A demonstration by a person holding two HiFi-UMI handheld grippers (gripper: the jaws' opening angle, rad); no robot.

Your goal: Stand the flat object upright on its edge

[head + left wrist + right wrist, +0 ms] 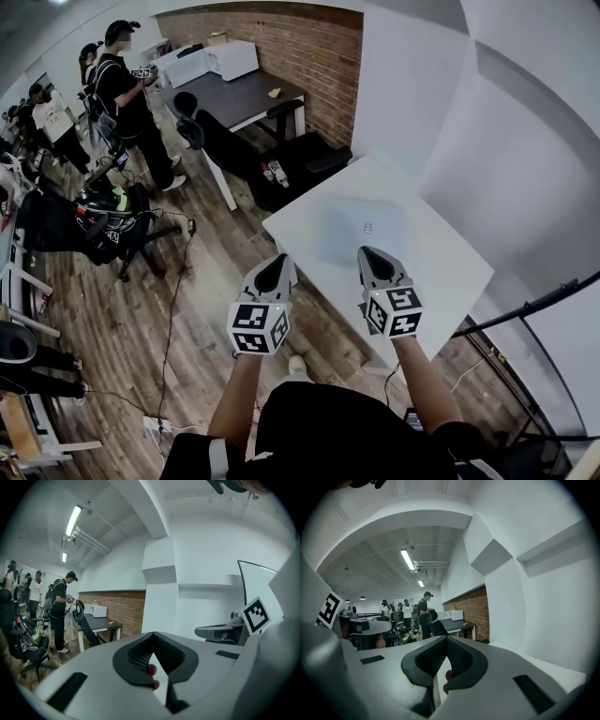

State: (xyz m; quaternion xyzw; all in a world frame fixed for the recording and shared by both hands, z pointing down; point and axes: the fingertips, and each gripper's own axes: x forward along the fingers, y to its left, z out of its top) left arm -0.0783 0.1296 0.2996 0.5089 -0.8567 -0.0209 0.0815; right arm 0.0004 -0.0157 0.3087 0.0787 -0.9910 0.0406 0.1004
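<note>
The flat object, a pale square sheet-like piece, lies face down on the white table, roughly in the middle of the top and not yet stood on its edge. It bears a small label near its centre; the print on it is too small to read.

The right gripper hangs over the near part of the table, its tip just in front of the object's near edge in the head view. Its jaws are closed together with nothing between them. The left gripper is held beside the table's left corner, over the wooden floor, also fully closed and empty. Each carries a cube with black-and-white square markers, which are coded patterns rather than words.

Behind the table stand a brick wall, a dark desk with white boxy machines on it, and a black office chair. A person in black stands by the desk. No brand name can be made out on any of these.
</note>
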